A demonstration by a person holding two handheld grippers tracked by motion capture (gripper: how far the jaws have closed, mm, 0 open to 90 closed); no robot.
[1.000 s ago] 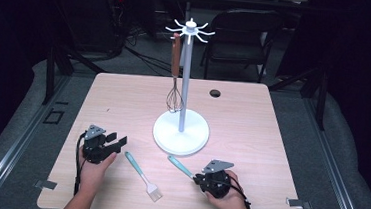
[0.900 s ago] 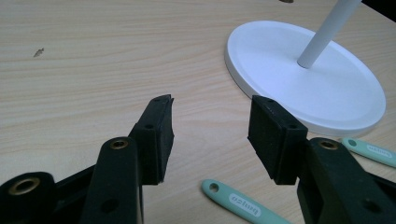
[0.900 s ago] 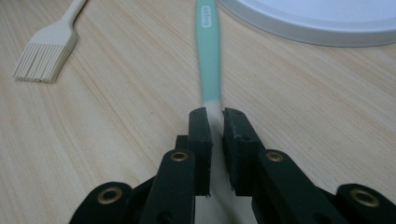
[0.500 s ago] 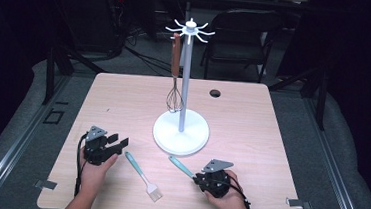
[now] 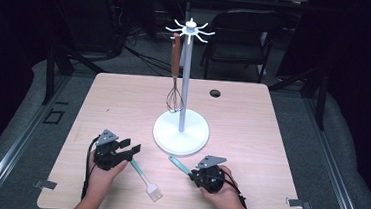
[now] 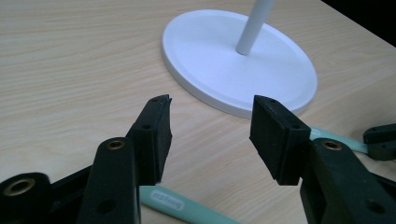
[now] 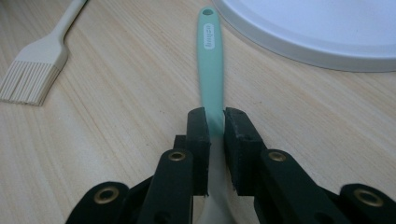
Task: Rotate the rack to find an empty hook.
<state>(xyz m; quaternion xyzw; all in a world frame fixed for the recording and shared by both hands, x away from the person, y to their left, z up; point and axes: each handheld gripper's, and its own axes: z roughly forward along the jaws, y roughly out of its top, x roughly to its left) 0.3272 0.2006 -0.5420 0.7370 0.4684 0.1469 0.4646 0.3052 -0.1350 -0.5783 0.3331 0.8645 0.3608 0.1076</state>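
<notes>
The right gripper [image 7: 215,122] clamps a mint-handled utensil [image 7: 211,56] lying flat on the table [image 5: 253,115] beside the stand's white base [image 5: 181,131]. Its handle has a hang hole and a small white label, unreadable. The left gripper [image 6: 210,128] has just been opening, nothing between its jaws, above a pastry brush [image 5: 147,182]. The high view adds a whisk [image 5: 174,94] hanging from the stand

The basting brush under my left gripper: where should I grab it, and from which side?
Grip the brush on its mint handle, near the middle, coming down from above with the jaws across the handle. It lies flat on the table, bristles toward you, so the slim handle is probably the firmest hold. The left gripper stands open over the handle's far end, apart from it.
</notes>
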